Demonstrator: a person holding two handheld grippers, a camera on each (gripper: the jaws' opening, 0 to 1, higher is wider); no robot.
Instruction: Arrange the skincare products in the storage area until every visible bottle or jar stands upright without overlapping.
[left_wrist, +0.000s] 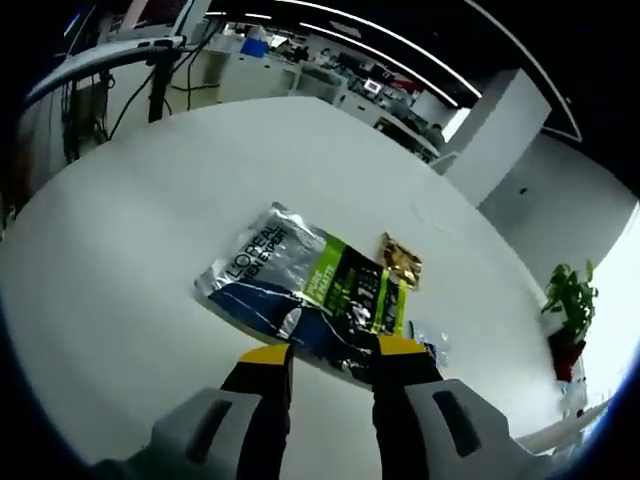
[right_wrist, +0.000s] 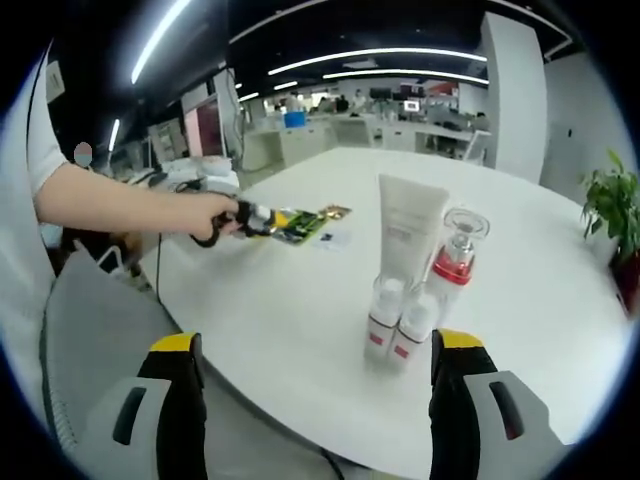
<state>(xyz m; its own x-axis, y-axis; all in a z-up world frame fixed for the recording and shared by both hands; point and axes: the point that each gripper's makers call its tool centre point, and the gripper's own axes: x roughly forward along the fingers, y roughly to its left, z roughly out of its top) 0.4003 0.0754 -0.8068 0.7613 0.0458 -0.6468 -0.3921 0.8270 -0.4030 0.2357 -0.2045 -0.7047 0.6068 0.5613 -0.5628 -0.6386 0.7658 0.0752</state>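
Observation:
A silver, blue and green L'Oréal sachet pack (left_wrist: 295, 285) lies flat on the round white table (left_wrist: 130, 260). Its near edge reaches between the yellow tips of my open left gripper (left_wrist: 335, 350). A small gold sachet (left_wrist: 400, 262) and a clear one (left_wrist: 432, 340) lie just beyond it. In the right gripper view a white tube (right_wrist: 410, 225), a clear bottle with a red collar (right_wrist: 455, 255) and two small white bottles (right_wrist: 382, 320) (right_wrist: 412, 328) stand upright, close together. My right gripper (right_wrist: 320, 345) hangs wide open in front of them, empty. A person's hand holds the left gripper (right_wrist: 255, 217) at the pack (right_wrist: 300, 224).
A grey chair (right_wrist: 90, 330) sits by the table's near edge on the left. A potted plant (right_wrist: 608, 205) stands beyond the table's right side. Desks and monitors (right_wrist: 205, 130) fill the office behind. Bare tabletop (right_wrist: 280, 300) lies between the pack and the bottles.

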